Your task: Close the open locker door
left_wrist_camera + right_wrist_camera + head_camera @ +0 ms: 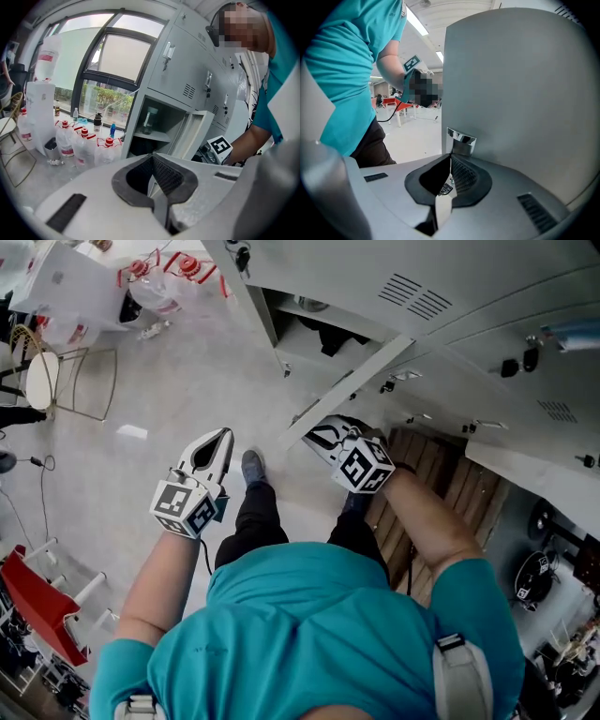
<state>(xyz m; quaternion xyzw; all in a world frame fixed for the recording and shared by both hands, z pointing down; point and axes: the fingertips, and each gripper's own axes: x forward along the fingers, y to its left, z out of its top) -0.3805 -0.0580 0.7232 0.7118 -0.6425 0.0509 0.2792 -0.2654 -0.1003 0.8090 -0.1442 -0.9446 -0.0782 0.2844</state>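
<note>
Both forearms reach forward and down from the teal-sleeved shoulders. The right gripper [317, 433] points at the free edge of the open locker door [352, 385], its tips at that edge. The left gripper [225, 434] hangs over the floor [169, 399], well apart from the door on its outer side, and is aimed roughly the same way. The door itself stands swung well out from its locker [314, 329].

The right gripper view shows what the head view cannot. The jaws are clenched tip to tip, right at the foot of a chrome latch [461, 140] on the door's edge, and the grey door face fills the frame beside them. Whether the tips nip the latch cannot be told.

The left gripper view shows its own jaws clenched too, with nothing between them. It also takes in the inside of the open compartment next to the door — a shelf [152, 136] with something dark below it — and, on the compartment's far side from the door, a cluster of red-capped water bottles [84, 140] on the floor.
</note>
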